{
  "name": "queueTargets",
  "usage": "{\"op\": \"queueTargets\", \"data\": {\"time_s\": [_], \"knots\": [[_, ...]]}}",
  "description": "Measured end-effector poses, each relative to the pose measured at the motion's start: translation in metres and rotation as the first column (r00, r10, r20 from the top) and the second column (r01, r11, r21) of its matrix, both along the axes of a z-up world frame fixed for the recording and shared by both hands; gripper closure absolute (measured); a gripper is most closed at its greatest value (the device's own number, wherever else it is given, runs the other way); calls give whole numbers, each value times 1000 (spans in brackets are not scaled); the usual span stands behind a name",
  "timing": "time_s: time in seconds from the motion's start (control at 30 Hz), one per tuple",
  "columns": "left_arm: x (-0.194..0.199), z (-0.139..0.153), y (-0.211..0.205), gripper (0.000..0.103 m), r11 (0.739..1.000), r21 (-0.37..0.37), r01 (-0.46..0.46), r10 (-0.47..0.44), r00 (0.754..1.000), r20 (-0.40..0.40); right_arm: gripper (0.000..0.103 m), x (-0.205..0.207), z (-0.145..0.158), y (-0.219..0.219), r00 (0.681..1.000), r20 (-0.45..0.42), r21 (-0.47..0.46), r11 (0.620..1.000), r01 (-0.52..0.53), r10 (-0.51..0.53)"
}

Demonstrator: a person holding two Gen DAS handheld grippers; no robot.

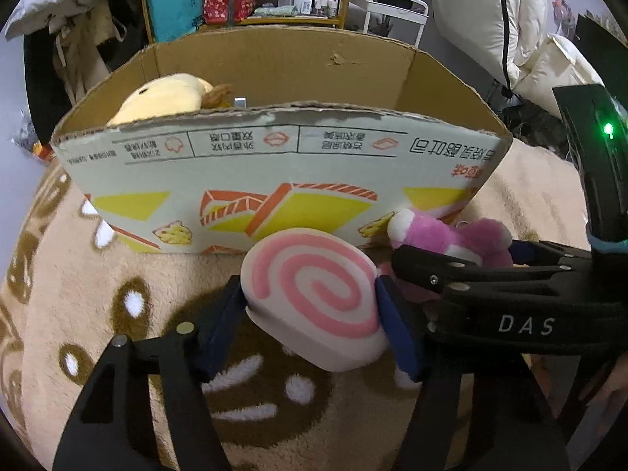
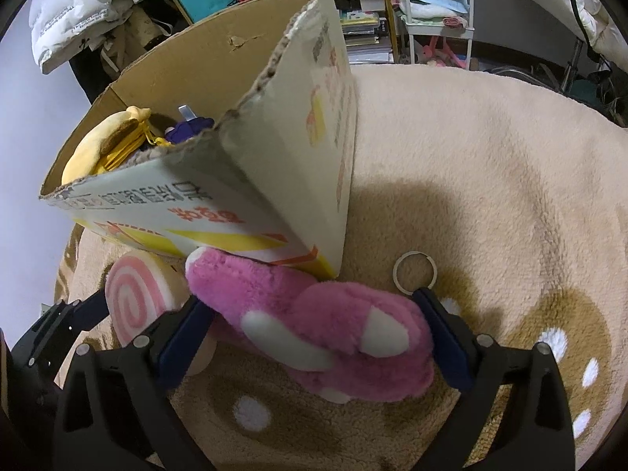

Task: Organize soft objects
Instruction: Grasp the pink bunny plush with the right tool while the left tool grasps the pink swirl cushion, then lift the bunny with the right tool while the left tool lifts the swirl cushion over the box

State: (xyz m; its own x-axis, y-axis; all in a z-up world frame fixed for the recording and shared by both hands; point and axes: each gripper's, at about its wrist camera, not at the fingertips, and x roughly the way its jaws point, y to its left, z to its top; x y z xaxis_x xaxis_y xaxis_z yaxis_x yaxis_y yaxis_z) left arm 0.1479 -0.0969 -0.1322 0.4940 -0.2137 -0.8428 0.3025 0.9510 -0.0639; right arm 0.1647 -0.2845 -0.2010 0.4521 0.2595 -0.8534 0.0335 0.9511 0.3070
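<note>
On the rug [image 2: 490, 165], just in front of the box [image 1: 274, 165], the left gripper [image 1: 310, 306] pinches the swirl cushion [image 1: 314, 294] while the right gripper [image 2: 314, 329] clamps the pink plush [image 2: 314, 314] beside it.

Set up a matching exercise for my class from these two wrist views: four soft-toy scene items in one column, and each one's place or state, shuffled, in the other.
Column 1:
1. swirl cushion
2. pink plush
3. yellow plush
4. key ring

Column 2:
A. inside the cardboard box
B. lying on the rug
C. between the left gripper's fingers
D. between the right gripper's fingers

Pairs: 1-C, 2-D, 3-A, 4-B
</note>
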Motion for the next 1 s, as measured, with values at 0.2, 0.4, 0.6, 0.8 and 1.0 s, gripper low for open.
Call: {"op": "queueTargets", "data": {"time_s": [0.2,0.4,0.6,0.8,1.0], "knots": [[-4,0,-2,59,1000,16,-5,5,1000,3,5,-3,2,3,1000,3,-15,1000,0,0],[-10,10,3,62,996,66,-55,52,998,47,8,-8,4,4,1000,8,-27,1000,14,-14],[-11,17,16,62,992,62,-114,111,992,55,16,-13,7,3,1000,13,-39,999,9,-9],[-23,31,33,62,982,104,-157,145,982,118,17,-22,15,7,999,36,-16,1000,9,-8],[-39,53,52,62,972,76,-222,206,963,175,17,-36,32,14,996,92,-28,1000,5,-3]]}}
